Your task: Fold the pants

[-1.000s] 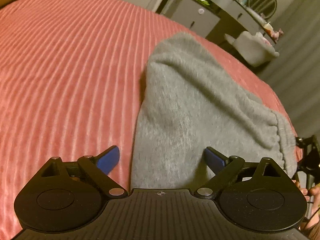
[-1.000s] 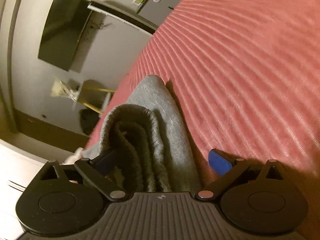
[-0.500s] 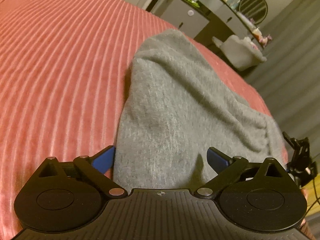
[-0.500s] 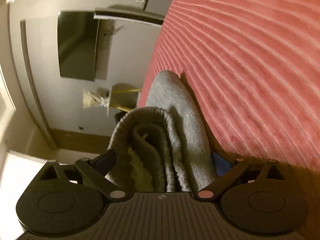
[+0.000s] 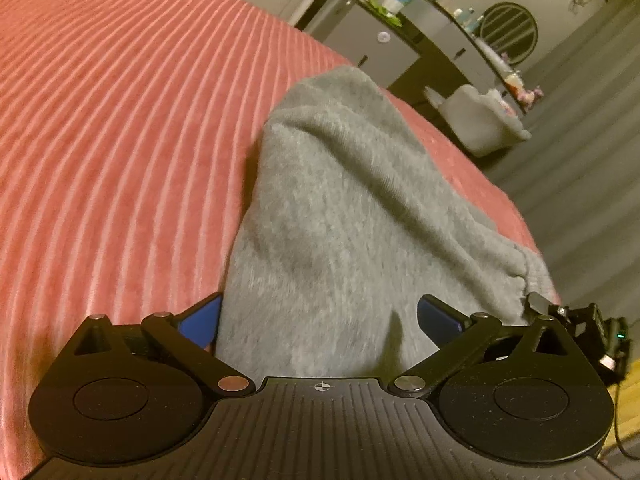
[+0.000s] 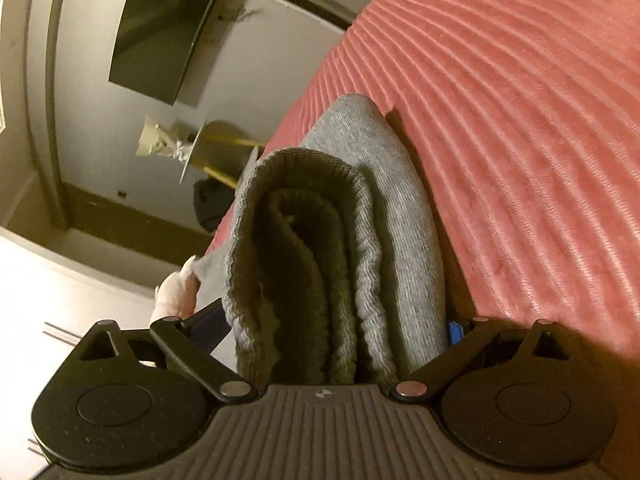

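Grey sweatpants [image 5: 340, 200] lie folded into a long strip on the pink ribbed bedcover [image 5: 120, 120], near the bed's right edge. My left gripper [image 5: 320, 316] hovers low over the near end with its jaws opening. The cloth lies between the blue pads [image 5: 200, 320], which do not press it. In the right wrist view the folded layers of the sweatpants [image 6: 384, 184] fill the gap of my right gripper [image 6: 332, 324], whose jaws stand wide. The cloth hides most of its right blue pad [image 6: 454, 332]. The bedcover [image 6: 520, 120] is to the right.
Beyond the bed stand a grey dresser [image 5: 372, 44] with bottles, a round mirror [image 5: 508, 32] and a white chair [image 5: 480, 120]. A dark screen [image 6: 160, 40] hangs on the wall. A black device [image 5: 580, 324] sits at the bed's right edge.
The right gripper has pushed forward around the folded end, and cloth now covers its right pad. The left gripper's fingers have spread slightly over the near end of the pants.
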`<state>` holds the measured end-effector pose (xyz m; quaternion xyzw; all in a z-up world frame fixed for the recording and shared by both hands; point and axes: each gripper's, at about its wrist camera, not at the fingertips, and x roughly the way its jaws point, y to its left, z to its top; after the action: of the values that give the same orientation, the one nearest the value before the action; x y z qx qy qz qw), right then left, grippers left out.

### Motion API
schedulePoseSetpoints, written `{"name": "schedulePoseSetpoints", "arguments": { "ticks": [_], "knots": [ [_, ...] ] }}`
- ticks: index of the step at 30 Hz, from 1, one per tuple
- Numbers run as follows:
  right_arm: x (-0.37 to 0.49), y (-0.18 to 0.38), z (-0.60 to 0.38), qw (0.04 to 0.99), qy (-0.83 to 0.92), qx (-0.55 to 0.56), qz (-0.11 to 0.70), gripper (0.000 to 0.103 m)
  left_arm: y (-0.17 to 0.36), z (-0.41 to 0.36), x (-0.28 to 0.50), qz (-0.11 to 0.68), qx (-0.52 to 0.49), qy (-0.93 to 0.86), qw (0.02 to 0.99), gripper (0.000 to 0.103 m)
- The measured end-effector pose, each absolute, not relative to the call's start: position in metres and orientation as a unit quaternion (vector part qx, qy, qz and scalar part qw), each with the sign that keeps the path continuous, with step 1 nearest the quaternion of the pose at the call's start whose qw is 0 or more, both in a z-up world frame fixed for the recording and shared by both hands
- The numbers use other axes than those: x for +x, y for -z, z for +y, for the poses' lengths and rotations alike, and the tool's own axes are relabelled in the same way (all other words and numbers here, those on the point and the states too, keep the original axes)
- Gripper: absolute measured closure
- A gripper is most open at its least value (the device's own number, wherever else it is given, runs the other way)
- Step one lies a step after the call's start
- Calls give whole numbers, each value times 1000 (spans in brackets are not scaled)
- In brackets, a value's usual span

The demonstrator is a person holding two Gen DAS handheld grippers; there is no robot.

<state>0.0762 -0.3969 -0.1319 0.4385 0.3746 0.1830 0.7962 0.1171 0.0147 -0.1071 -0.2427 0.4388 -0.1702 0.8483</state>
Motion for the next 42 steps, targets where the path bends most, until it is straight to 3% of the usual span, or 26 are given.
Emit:
{"name": "schedulePoseSetpoints", "arguments": {
  "ticks": [1, 2, 4, 5, 7, 8, 11, 12, 13, 19, 24, 31, 32, 34, 36, 42],
  "knots": [
    [75, 130, -393, 804, -180, 425, 375, 18, 104, 9, 118, 442, -227, 162, 852, 0],
    [74, 128, -392, 810, -177, 414, 377, 23, 101, 3, 118, 441, -211, 158, 858, 1],
    [74, 129, -397, 801, -181, 425, 379, 26, 98, -11, 119, 442, -159, 143, 871, 6],
    [75, 130, -398, 800, -183, 427, 381, 24, 98, -17, 120, 439, -136, 143, 877, 6],
    [78, 131, -391, 800, -189, 431, 373, 6, 100, -23, 126, 439, -126, 138, 879, 6],
    [79, 128, -385, 807, -188, 418, 372, 4, 99, -25, 130, 440, -127, 136, 878, 6],
    [75, 119, -369, 839, -153, 369, 370, 13, 91, -28, 133, 431, -123, 135, 884, 36],
    [71, 116, -367, 848, -140, 353, 370, 31, 89, -29, 132, 428, -123, 134, 885, 44],
    [69, 114, -368, 848, -140, 355, 368, 36, 89, -29, 131, 427, -123, 133, 886, 50],
    [57, 85, -358, 867, -149, 343, 329, 45, 66, -31, 118, 397, -100, 115, 905, 77],
    [62, 55, -360, 877, -171, 346, 286, 48, 43, -35, 121, 375, -93, 119, 915, 82],
    [74, 27, -368, 895, -169, 327, 254, 48, 27, -53, 136, 346, -87, 119, 927, 79],
    [77, 28, -371, 895, -162, 329, 256, 47, 30, -53, 138, 346, -89, 105, 928, 75],
    [84, 30, -377, 901, -106, 314, 278, 33, 36, -55, 138, 353, -62, 58, 932, 55],
    [82, 32, -377, 915, -12, 266, 303, 27, 44, -57, 125, 346, 3, 8, 938, 45],
    [23, 37, -336, 959, -12, 154, 238, 25, 56, -69, 83, 341, 30, 35, 939, 18]
  ]
}}
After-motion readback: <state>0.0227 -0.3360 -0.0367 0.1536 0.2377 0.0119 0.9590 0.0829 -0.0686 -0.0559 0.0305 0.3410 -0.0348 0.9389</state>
